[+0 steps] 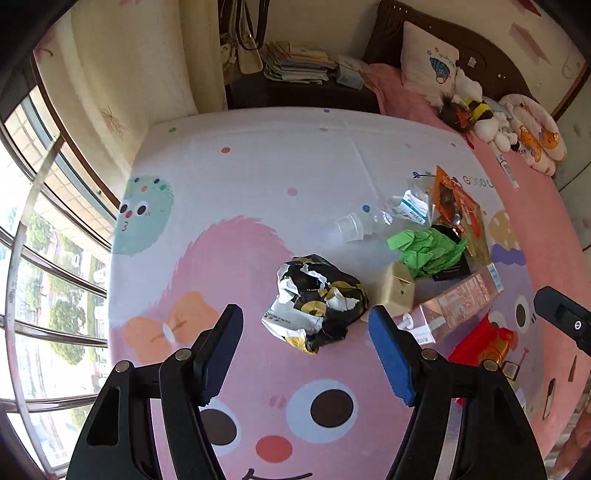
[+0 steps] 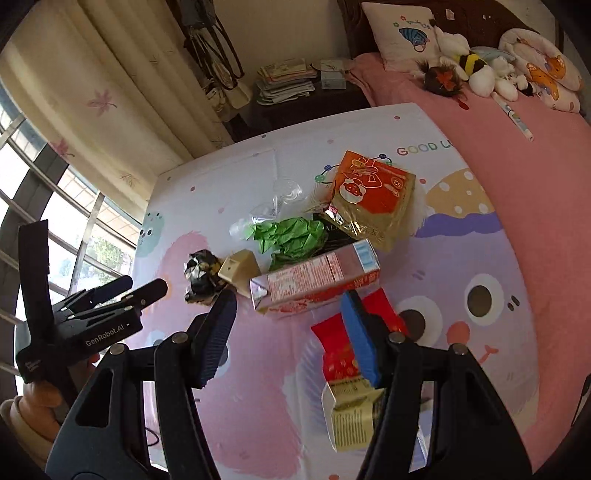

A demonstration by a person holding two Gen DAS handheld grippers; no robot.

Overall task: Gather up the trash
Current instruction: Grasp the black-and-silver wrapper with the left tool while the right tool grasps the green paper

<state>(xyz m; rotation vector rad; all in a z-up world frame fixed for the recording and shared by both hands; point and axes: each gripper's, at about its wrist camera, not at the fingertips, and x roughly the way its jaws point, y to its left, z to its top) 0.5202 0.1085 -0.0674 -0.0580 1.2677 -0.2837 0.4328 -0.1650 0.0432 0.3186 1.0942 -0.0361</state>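
The carton (image 2: 314,282) lies flat mid-bed, its long axis running from 8 to 2 o'clock, gabled end at 8. Left gripper (image 1: 304,321) and right gripper (image 2: 288,306) gape wide, empty, above the trash.

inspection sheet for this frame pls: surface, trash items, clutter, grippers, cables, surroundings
Surface: cartoon-print bedsheet, pink blanket beyond.
Job's things: crumpled black wrapper, green paper, clear bottle, beige box, pink carton, orange bag, red packet.
Clutter: plush toys, pillow.
Grippers: left gripper and right gripper open, empty, above the trash.
Cables: nothing seen.
Surroundings: window, curtain, nightstand papers.
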